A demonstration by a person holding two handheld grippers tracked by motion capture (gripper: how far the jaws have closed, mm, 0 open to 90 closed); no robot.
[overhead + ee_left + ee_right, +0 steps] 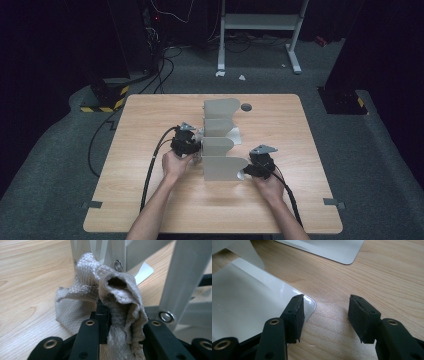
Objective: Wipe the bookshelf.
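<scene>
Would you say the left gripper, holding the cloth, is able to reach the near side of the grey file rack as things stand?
Probably yes: the left gripper grips the cloth right beside the grey file rack, whose upright panels stand just ahead, with nothing between them but bare table.

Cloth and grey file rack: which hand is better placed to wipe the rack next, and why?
Left. Its tool is shut on the cloth, right beside the rack. The right tool is open and empty at the rack's base plate.
</scene>
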